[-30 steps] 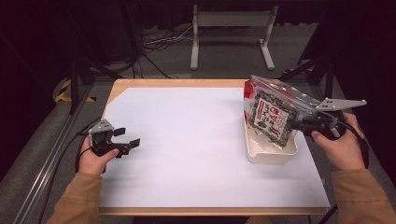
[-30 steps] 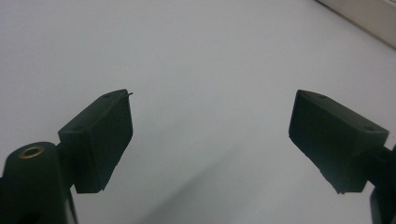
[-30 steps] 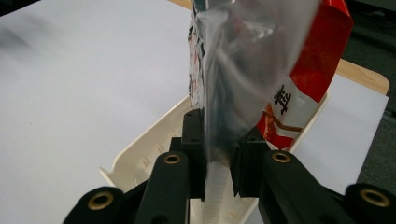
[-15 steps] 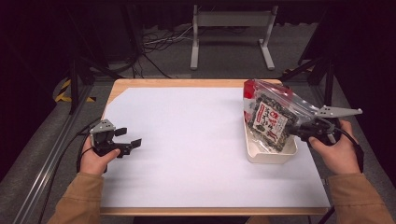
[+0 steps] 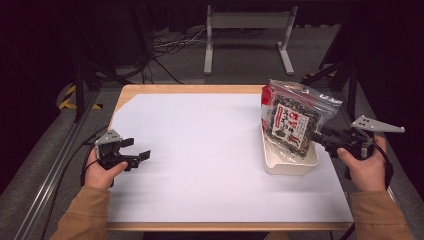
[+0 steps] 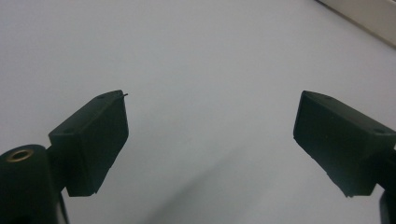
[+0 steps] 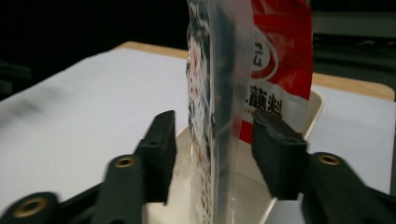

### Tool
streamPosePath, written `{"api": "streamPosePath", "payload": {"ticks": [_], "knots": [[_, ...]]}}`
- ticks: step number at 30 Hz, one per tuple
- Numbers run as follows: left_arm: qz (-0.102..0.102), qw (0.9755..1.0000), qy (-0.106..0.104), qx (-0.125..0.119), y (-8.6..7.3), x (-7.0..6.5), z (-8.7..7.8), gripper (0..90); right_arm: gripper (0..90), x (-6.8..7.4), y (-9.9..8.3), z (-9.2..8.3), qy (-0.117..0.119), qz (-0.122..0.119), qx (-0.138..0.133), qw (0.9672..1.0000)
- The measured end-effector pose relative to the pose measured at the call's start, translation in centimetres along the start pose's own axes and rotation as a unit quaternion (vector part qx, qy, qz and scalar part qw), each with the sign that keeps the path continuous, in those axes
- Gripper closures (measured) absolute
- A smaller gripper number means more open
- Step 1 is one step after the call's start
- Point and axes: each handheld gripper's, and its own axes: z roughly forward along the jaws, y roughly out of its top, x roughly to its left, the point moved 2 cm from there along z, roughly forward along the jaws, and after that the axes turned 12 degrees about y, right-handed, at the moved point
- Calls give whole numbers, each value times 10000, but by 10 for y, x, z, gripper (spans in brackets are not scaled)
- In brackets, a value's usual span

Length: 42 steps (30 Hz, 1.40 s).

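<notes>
A clear plastic bag (image 5: 292, 122) with red and dark printed packaging stands on edge in a shallow cream tray (image 5: 290, 167) at the table's right side. My right gripper (image 5: 320, 136) reaches the bag's right edge from the right. In the right gripper view that edge (image 7: 219, 93) stands between the two jaws of my right gripper (image 7: 217, 154), with a gap on each side. These jaws have just been opening and no longer press the bag. My left gripper (image 5: 140, 157) rests open on the white table cover at the left, its jaws wide apart (image 6: 210, 140) with nothing between them.
The white cover (image 5: 200, 150) lies over a wooden table whose edge (image 5: 190, 89) shows at the back. A metal stand (image 5: 247, 30) and cables lie on the floor beyond. A frame rail (image 5: 55, 165) runs along the left side.
My right gripper lowered the bag a little into the tray and its jaws spread apart off the bag. The left gripper kept still.
</notes>
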Motion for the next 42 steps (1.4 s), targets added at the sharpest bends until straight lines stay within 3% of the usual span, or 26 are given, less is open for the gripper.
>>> {"api": "streamPosePath", "payload": {"ticks": [5, 13, 17, 23, 29, 38, 42], "knots": [[133, 9999, 1, -83, -2, -9, -7, 106, 390, 6, -9, -5, -253, -151, -81, 9995], [221, 9994, 12, -268, -12, -20, -22, 98, 392, 35, -18, -19, -533, -301, -216, 9979], [223, 9991, -26, -362, -17, -24, -28, 97, 391, 57, -18, -19, -365, -474, -247, 9979], [301, 9981, -75, -529, -19, -31, -36, 97, 391, 80, -27, -2, -8, -627, -174, 9979], [329, 9967, -113, -732, -20, -32, -42, 98, 388, 89, -37, 15, 150, -716, -10, 9973], [469, 9953, -242, -811, -20, -34, -45, 118, 388, 97, -53, 40, 415, -780, 154, 9960], [357, 9955, -331, -813, -20, -35, -46, 120, 388, 101, -61, 51, 588, -797, 208, 9949]]}}
